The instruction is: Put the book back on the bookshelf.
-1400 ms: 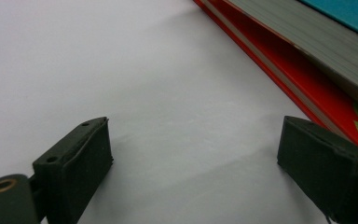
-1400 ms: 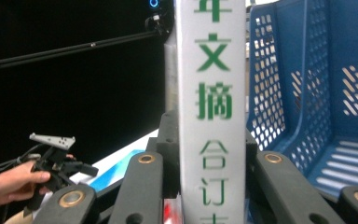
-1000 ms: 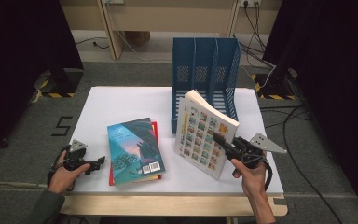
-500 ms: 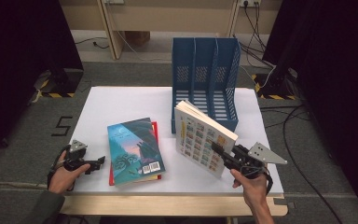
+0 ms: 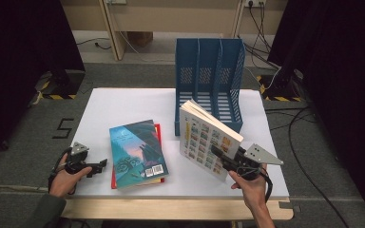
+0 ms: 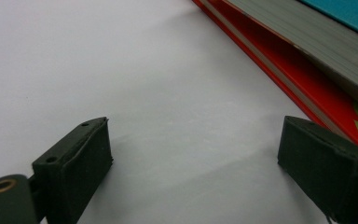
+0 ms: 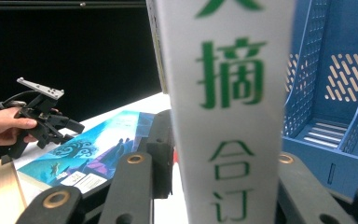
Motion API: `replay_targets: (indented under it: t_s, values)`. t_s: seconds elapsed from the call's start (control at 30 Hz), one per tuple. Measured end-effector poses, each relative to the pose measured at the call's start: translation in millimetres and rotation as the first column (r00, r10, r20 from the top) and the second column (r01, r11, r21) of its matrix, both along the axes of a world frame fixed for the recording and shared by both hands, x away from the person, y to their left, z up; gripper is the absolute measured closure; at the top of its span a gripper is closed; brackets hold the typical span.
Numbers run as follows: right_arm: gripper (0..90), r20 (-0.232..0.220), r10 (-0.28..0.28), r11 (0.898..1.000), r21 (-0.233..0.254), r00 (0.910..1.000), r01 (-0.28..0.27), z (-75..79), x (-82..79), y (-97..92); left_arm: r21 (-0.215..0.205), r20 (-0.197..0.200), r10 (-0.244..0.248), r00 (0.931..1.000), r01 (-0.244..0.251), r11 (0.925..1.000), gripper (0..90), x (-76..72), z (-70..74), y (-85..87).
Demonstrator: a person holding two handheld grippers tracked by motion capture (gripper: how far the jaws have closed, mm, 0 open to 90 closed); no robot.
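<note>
High view, going left to right: the left gripper (image 5: 91, 167) sits on the white table (image 5: 123, 104) with its jaws spread and nothing between them, just beside the teal book (image 5: 137, 153) stacked on a red one (image 5: 158, 130). Further right, the right gripper (image 5: 217, 151) clamps the white picture book (image 5: 204, 140) by its spine, tilted just in front of the blue file rack (image 5: 209, 76). Its jaws have just been easing apart with the book between them, so I'd guess it could flop over or clip a divider going in.

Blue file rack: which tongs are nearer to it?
Right. The right tongs hold the white book upright just in front of the blue file rack. The left tongs rest open at the table's near left edge, beside the stacked books.
</note>
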State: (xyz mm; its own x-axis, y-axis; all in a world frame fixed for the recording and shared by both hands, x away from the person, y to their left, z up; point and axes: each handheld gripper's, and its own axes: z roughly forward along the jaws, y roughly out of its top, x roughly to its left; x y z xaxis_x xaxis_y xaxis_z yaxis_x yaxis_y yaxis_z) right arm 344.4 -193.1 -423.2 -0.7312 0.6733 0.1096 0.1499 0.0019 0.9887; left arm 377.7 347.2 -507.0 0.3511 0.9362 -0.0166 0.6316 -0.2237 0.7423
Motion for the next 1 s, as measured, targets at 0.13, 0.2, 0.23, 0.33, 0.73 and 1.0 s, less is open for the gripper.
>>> replay_targets:
  t_s: [0.13,0.2,0.23,0.33,0.73,1.0]
  values:
    - [66.5,0.001,-0.008,1.0,0.003,1.0,0.008,-0.6,1.6,2.3,0.0,0.0,0.0,1.0,0.0,1.0,8.5,0.0,0.0,0.0]
    - [66.4,0.004,-0.01,1.0,0.006,0.9999,0.01,-1.1,3.1,3.0,0.0,0.0,0.0,1.0,0.0,1.0,8.5,0.0,0.0,0.1]
    - [66.3,0.003,-0.012,1.0,0.009,0.9999,0.012,-1.5,3.7,3.6,0.0,0.0,0.0,1.0,0.0,1.0,8.5,0.0,0.0,0.0]
    - [66.2,0.004,-0.016,1.0,0.011,0.9999,0.016,-1.8,5.0,4.5,0.0,0.0,0.0,1.0,0.0,1.0,8.5,0.0,0.0,0.0]
    - [66.0,0.021,-0.037,0.999,0.013,0.9991,0.036,-7.0,9.0,10.6,0.0,-0.001,0.0,1.0,0.0,1.0,8.4,0.2,0.0,0.0]
    - [66.6,0.024,-0.054,0.998,0.014,0.9982,0.054,-9.8,12.2,12.1,0.001,-0.001,-0.001,1.0,0.001,1.0,8.4,0.2,0.0,0.0]
